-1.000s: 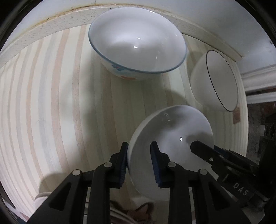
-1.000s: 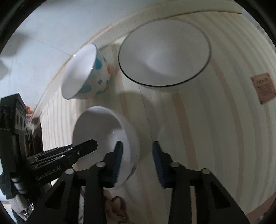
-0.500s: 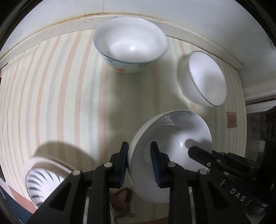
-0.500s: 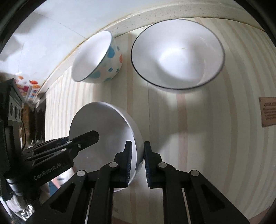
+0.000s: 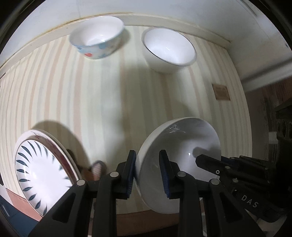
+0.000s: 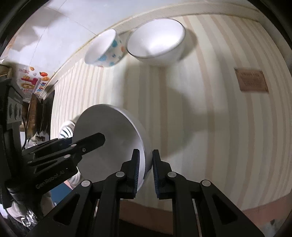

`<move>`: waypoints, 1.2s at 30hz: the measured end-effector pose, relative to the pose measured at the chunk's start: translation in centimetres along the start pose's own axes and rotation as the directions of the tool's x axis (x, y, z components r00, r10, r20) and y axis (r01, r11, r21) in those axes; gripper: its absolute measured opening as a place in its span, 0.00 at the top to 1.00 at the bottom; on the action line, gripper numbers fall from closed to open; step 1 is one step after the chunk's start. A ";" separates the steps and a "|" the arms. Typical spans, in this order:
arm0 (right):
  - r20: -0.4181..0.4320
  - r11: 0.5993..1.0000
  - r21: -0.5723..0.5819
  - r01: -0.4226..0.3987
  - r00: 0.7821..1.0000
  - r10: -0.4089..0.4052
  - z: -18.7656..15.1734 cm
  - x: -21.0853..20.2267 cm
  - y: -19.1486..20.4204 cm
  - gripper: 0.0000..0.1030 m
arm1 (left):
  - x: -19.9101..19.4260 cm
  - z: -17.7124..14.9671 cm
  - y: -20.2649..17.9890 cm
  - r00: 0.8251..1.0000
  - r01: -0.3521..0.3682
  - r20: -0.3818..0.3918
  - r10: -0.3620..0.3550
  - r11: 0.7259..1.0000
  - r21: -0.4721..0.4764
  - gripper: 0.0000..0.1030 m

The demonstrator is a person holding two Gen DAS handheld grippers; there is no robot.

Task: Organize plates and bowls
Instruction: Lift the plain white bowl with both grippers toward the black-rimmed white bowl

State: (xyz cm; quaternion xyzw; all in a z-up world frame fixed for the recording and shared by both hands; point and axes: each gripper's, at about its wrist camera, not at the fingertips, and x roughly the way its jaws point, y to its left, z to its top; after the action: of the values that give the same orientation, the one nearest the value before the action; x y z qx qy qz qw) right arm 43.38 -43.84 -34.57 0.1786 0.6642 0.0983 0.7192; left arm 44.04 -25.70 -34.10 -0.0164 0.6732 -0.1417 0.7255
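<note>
A plain white bowl [image 5: 182, 144] hangs tilted above the striped table, held from both sides. My left gripper [image 5: 148, 166] is shut on its left rim, one pad inside and one outside. My right gripper [image 6: 146, 165] is shut on the opposite rim of the same white bowl [image 6: 109, 131]. Each gripper shows in the other's view as black fingers [image 5: 215, 164] reaching into the bowl. At the table's far edge stand a spotted bowl [image 5: 96, 36] and a dark-rimmed white bowl [image 5: 169, 48].
A stack of plates [image 5: 40, 169], the top one with blue leaf marks, lies at the table's near left edge. A brown label [image 5: 221, 93] sits on the striped cloth at the right. A white wall [image 5: 164, 9] runs behind the table.
Both grippers have risen and pulled back from the wall with the white bowl. The right gripper's jaws closed onto the bowl's rim. The plate stack has come into the left view.
</note>
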 end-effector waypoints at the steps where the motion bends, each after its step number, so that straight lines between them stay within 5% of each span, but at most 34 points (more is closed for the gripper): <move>1: -0.002 1.000 0.011 -0.003 1.000 0.003 -0.5 0.0 -0.5 0.85 | 0.3 -0.3 -0.4 1.000 0.003 -0.005 -0.003 1.000 0.011 0.77; 11: -0.012 0.995 0.104 0.012 1.000 -0.011 -3.7 0.7 -4.9 0.85 | 3.8 -1.7 -3.5 0.997 0.010 -0.072 -0.005 0.997 0.077 0.77; 29: -0.026 0.990 0.143 0.011 1.000 -0.008 -4.0 1.9 -6.8 0.85 | 6.9 -1.6 -4.4 0.991 -0.010 -0.131 0.023 0.995 0.099 0.77; 36: -0.036 0.990 0.143 -0.007 0.999 0.013 -2.8 -0.3 -7.4 0.83 | 2.2 0.9 -2.6 0.998 -0.005 -0.069 0.008 0.999 0.046 0.75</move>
State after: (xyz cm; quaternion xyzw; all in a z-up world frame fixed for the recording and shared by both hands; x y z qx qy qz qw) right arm 39.90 -50.36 -37.28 0.2312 0.6816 0.0573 0.6918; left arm 44.55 -28.85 -35.62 0.0073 0.6947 -0.1555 0.7023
